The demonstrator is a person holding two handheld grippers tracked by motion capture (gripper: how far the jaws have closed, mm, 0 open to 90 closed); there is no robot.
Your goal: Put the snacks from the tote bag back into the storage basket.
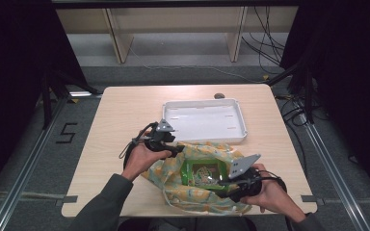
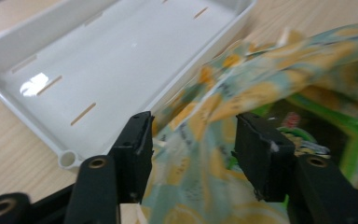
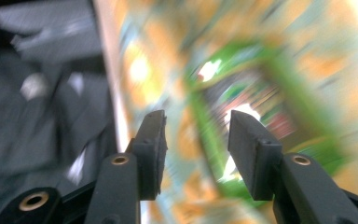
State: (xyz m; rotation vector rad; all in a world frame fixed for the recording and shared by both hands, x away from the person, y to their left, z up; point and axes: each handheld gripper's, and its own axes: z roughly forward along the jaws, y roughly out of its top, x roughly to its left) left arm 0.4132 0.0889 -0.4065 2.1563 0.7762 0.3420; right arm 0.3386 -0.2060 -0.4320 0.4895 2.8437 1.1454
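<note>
Right now the left gripper [image 1: 176, 150] is sitting at the far-left edge of the cloth bag [image 1: 173, 185], its jaws spread with a fold of the patterned fabric lying loosely between them; the pads are not pressing on it. From its own camera the cloth [image 2: 205, 140] is bunching up in the gap, so I judge the person is working to get the bag's mouth open rather than lifting it. The right gripper [image 1: 227, 185] is hanging at the near-right side of the bag, jaws also apart and pinching nothing; its view is blurred, so I cannot tell whether a pad is brushing the fabric. Between the two tools a green packet [image 1: 203, 174] is lying inside the opened bag, near the front of the table [image 1: 120, 120]. Holding opposite edges is probably meant to keep the packet exposed.

Just beyond the bag a white tray [image 1: 243, 126] is waiting, the cloth touching its near rim. Loose fabric folding over the packet looks like the main hindrance. A small dark thing [image 1: 218, 96] is lying behind the tray.
</note>
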